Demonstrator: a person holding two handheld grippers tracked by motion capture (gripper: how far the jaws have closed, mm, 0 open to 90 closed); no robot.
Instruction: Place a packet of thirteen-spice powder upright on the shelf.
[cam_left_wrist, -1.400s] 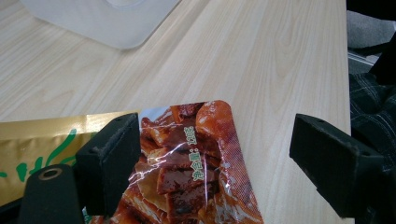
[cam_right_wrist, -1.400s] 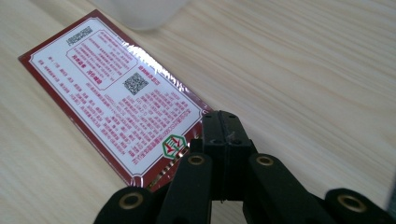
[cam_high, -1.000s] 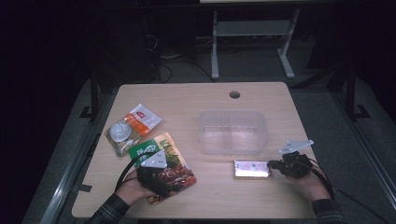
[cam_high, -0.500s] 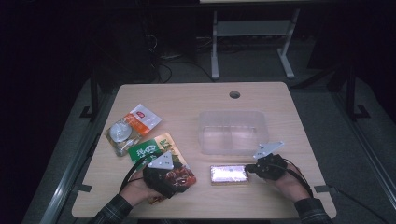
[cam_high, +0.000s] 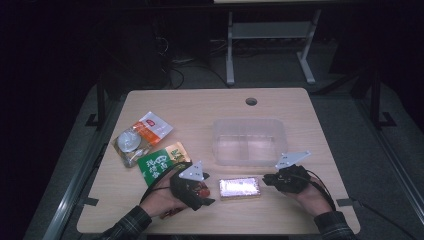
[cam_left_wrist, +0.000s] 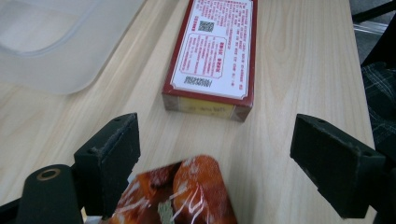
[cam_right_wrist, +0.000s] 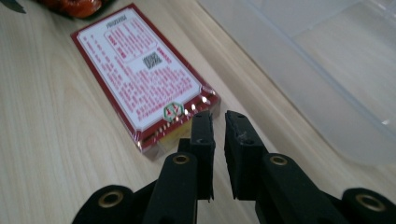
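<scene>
**Red box pushed leftward, right jaws just parting off it**

High view: The red box (cam_high: 240, 188) lies flat near the front edge of the table (cam_high: 210, 107), between the two hands. Against the frames a second and half a second back, it has slid left, away from the right front corner and toward the snack packet (cam_high: 161, 165). The right gripper (cam_high: 267, 180) sits just beside the box's right end; the left gripper (cam_high: 204, 196) rests over the packet's lower end, just left of the box. The clear tub (cam_high: 249, 141) stands empty behind the box.

Left gripper view: jaws spread wide, nothing pinched. The packet's orange corner (cam_left_wrist: 187, 196) lies between them low down; the box (cam_left_wrist: 212, 53) is ahead, apart from the jaws, the tub (cam_left_wrist: 56, 42) to its left.

Right gripper view: jaws nearly together with a narrow gap, having just opened slightly; nothing between them. The tips meet the box's near corner (cam_right_wrist: 144, 70).

Judgement: the push looks finished, leaving the box within reach of the open left gripper, probably for a pickup toward the tub.
</scene>
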